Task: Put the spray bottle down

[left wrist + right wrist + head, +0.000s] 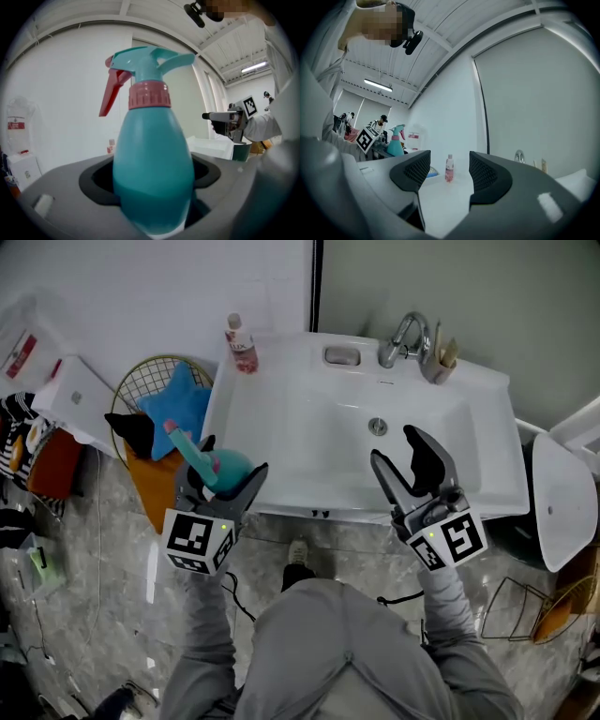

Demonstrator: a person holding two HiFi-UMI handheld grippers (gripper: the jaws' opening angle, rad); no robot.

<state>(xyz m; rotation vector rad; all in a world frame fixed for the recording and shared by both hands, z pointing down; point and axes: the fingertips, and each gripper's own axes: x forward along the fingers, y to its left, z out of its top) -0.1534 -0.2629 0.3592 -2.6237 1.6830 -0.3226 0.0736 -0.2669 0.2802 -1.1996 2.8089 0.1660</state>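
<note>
A teal spray bottle point(221, 468) with a pink collar and red trigger is held upright in my left gripper point(223, 480), just off the sink's front left corner. In the left gripper view the spray bottle point(152, 164) fills the middle, with both jaws pressed against its body. My right gripper point(407, 463) stands open over the front of the white sink point(281, 427), nothing between its fingers. The right gripper view shows the right gripper point(449, 174) with a wide gap, and the spray bottle point(397, 140) small at the far left.
A small pink bottle point(241, 343) stands on the sink's back left corner. A faucet point(405, 337) and a cup point(439, 362) are at the back right. Left of the sink sits a wire basket point(150, 381) with blue cloth. A white bin point(561, 498) stands at right.
</note>
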